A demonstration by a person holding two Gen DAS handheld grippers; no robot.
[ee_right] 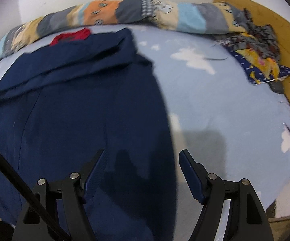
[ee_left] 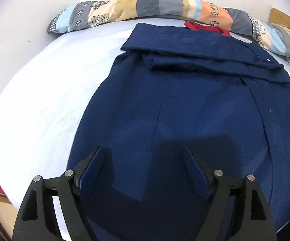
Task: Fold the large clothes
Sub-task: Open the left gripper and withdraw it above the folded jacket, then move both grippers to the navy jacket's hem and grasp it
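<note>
Both grippers, left (ee_left: 143, 150) and right (ee_right: 143, 152), gape empty above the navy garment (ee_left: 185, 110), its sleeves folded across at 12 o'clock, ready for halving

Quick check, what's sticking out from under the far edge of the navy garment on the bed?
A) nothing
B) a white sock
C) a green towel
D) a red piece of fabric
D: a red piece of fabric pokes out beyond the far edge of the navy garment, just in front of the patchwork quilt; the right wrist view shows the same red patch at that edge.
</note>
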